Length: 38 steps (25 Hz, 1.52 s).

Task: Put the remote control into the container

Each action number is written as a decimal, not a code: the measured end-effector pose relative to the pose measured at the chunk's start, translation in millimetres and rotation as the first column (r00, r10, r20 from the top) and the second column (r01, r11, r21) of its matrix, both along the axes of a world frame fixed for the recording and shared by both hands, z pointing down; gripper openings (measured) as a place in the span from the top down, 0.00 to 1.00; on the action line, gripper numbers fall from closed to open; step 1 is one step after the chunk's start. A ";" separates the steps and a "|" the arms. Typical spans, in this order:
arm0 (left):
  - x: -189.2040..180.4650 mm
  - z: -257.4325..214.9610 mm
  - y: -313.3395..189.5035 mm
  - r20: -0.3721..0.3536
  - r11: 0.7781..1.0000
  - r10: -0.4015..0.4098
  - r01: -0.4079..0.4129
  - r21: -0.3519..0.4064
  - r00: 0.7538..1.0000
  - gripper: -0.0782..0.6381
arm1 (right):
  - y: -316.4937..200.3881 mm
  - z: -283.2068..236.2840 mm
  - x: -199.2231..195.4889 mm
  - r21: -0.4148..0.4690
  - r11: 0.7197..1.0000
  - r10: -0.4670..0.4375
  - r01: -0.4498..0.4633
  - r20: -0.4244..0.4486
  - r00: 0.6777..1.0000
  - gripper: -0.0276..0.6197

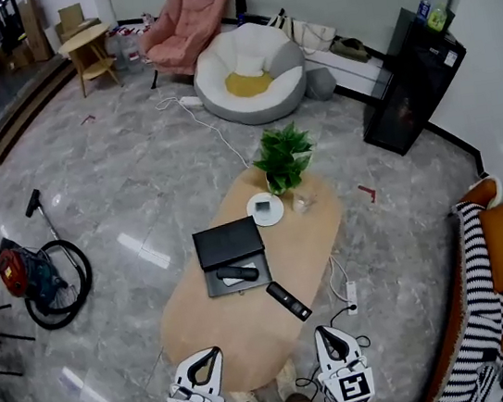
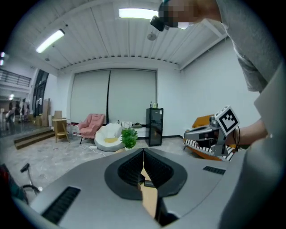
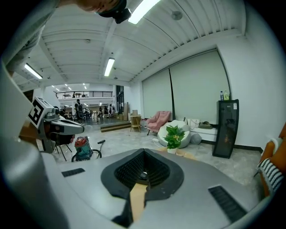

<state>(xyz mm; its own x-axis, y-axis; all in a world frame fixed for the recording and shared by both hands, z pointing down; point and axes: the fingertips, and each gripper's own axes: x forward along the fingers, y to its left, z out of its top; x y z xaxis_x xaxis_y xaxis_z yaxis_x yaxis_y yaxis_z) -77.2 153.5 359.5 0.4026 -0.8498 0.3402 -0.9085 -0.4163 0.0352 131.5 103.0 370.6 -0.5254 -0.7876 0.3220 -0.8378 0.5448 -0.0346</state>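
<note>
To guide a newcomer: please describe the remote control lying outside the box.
Find the oval wooden coffee table. Beside the open black box lies the remote control, diagonal on bare wood. The other remote lies inside the box.

No legible text or numbers; bottle [image 1: 425, 6] label perhaps printed, too small

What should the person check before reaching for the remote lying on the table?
1. Remote lies free on the table, just right of the container: ok.
2. Container open: ok.
3. Room left inside: cannot tell; a second remote lies in it.
4. Left gripper and right gripper hold nothing: ok.
5. Jaws apart, ready to grasp: not ok; both pairs are together.
</note>
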 end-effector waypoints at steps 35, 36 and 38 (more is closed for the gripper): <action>220.8 220.5 -102.0 0.426 0.593 0.784 -0.750 -0.294 0.453 0.87 | 65.7 115.7 200.7 -0.166 0.881 0.432 -0.443 -0.097 0.896 0.94; 221.9 226.8 -102.7 0.439 0.580 0.790 -0.755 -0.306 0.428 0.87 | 66.9 119.0 203.1 -0.169 0.876 0.440 -0.451 -0.098 0.893 0.94; 224.6 238.4 -103.3 0.452 0.554 0.804 -0.764 -0.331 0.387 0.86 | 69.0 123.4 206.8 -0.177 0.867 0.458 -0.467 -0.091 0.884 0.94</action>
